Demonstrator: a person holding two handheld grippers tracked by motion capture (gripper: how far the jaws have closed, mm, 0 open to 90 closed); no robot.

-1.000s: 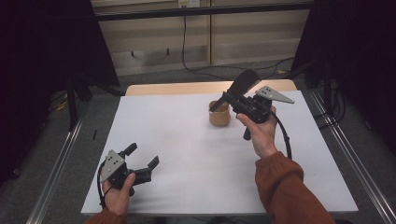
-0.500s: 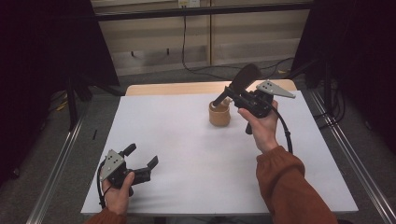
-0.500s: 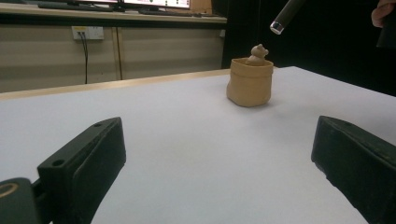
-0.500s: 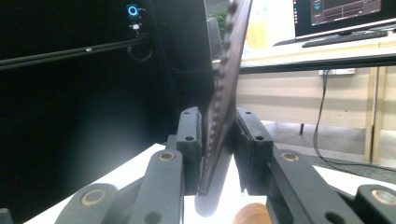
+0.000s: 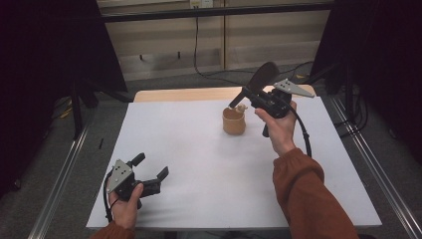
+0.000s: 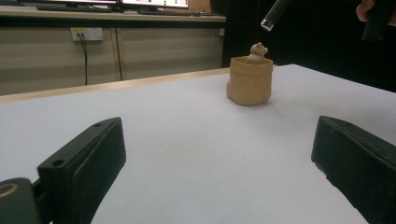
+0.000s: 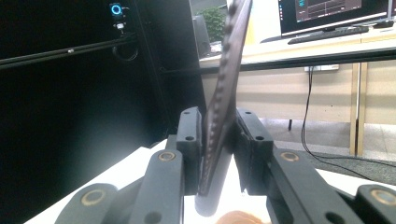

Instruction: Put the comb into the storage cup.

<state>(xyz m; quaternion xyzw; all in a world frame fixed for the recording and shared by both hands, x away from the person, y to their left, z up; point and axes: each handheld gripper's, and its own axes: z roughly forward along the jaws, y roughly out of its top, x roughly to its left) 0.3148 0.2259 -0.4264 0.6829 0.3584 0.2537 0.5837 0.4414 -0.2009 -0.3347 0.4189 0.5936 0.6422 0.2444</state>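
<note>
The worktop [image 5: 209, 169] is covered by a white sheet, with a strip of bare wood exposed along its far edge.

A small tan pot [image 5: 234, 121] is stood upright on the far half of the worktop, right of centre. A small tan figure [image 6: 257, 50] is seen protruding above the pot's rim in the left gripper view.

The right tongs [image 5: 257, 98] are held raised in the right hand [image 5: 279, 130], above and just to the right of the pot. The jaws are closed on a dark spatula [image 5: 254, 84], gripped near the junction of blade and handle. The blade is directed up and away; the handle end is angled down toward the pot and is suspended above it without contact. In the right gripper view the spatula [image 7: 224, 93] is seen edge-on between the two jaws.

The left tongs [image 5: 150, 170] are held in the left hand [image 5: 127, 206] low over the near left corner of the worktop, well apart from the pot. The jaws are spread wide and nothing is held between them.
</note>
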